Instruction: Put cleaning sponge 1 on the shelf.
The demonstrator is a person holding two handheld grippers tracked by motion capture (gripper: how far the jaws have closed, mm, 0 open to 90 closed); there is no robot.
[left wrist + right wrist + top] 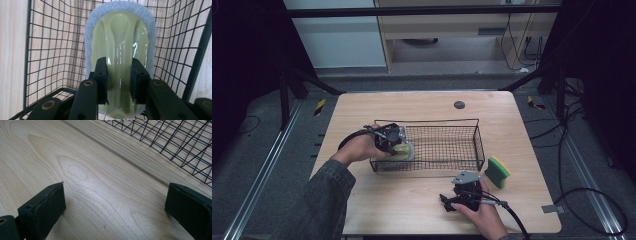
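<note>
Light wooden table (pixel 412 200) on a dark grey floor, metal rails to either side, cables trailing at the right. A black wire basket (pixel 447 122) sits near the table's middle. The left gripper (pixel 393 142) reaches over the basket's left end, held in the person's left hand (pixel 361 148), denim sleeve behind it. Its jaws are clamped on the raised handle of a pale yellow-green scrubber with a grey pad (pixel 404 151); in the left gripper view the scrubber (pixel 121 45) hangs inside the basket (pixel 50 50), both black pads pressing the glossy ridge from either side, grey pad edge showing around it, mesh and wood grain behind. Whether the scrubber touches the basket floor cannot be told. The right gripper (pixel 451 205) lies low over the table's near edge in the right hand (pixel 482 212), well apart from the basket; its jaws stand wide apart over bare wood, the basket mesh (pixel 175 140) at the upper right. A green and yellow sponge (pixel 497 171) stands on the table just right of the basket.
</note>
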